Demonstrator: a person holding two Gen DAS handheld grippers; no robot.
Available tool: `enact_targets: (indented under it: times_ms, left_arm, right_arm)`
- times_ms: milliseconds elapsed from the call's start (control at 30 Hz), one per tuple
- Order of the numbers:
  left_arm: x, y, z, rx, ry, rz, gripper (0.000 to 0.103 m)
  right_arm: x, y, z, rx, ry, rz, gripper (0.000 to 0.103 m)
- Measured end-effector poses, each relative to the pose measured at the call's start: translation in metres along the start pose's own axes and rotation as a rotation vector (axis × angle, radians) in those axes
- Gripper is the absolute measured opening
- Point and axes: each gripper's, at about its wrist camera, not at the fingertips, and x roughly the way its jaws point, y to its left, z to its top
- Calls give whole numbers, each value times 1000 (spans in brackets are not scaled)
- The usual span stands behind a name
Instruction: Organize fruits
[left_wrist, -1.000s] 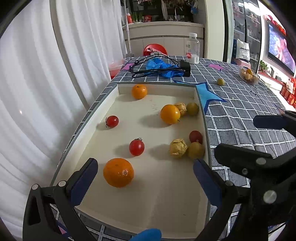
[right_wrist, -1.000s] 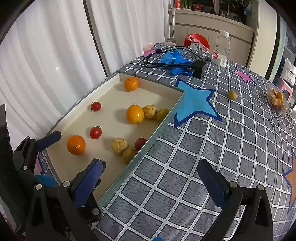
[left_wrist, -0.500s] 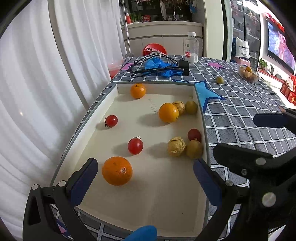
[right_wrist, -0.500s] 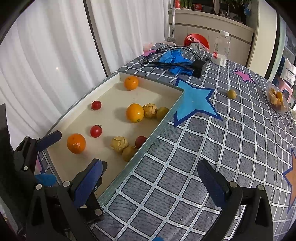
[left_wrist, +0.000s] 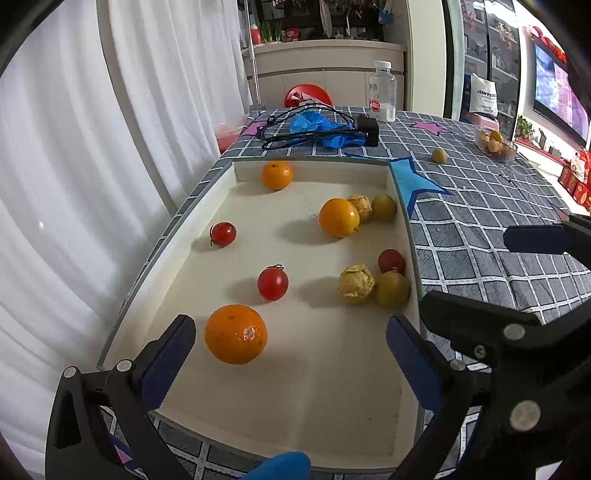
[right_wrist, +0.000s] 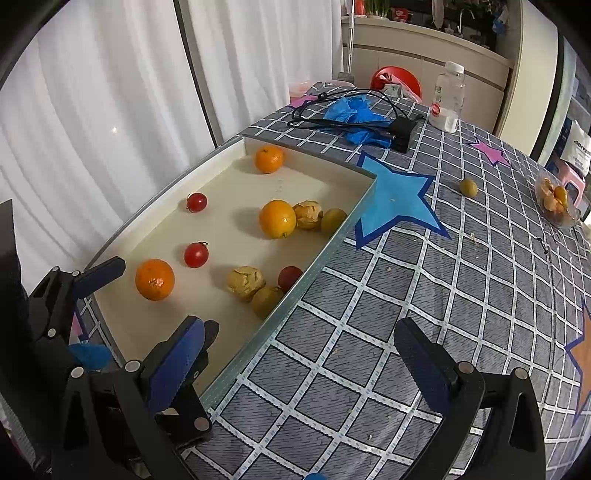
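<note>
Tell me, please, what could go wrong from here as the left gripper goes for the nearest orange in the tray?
The nearest orange sits off-centre, close to the left gripper's left finger, so closing may nudge it and send it rolling. The red tomato just behind could also be knocked. The right gripper hovers close over the tray wall, so the two tools might collide.

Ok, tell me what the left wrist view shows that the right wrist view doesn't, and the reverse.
Only the left wrist view shows the wall screen and the red boxes below it. Only the right wrist view shows the orange star on the tablecloth. Both show the tray of fruit, the stray green fruit outside it, the bottle, and both open grippers: left gripper, right gripper.
</note>
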Motion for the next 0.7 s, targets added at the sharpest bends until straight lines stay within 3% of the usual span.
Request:
enact_targets:
  times_ms: [533, 700]
  left_arm:
    - [-1, -5, -2, 4, 9, 9, 103]
    - [-7, -6, -1, 10, -21, 17, 103]
  right_arm:
    - [-4, -6, -5, 17, -12, 20, 103]
    - [-9, -7, -7, 18, -26, 30, 103]
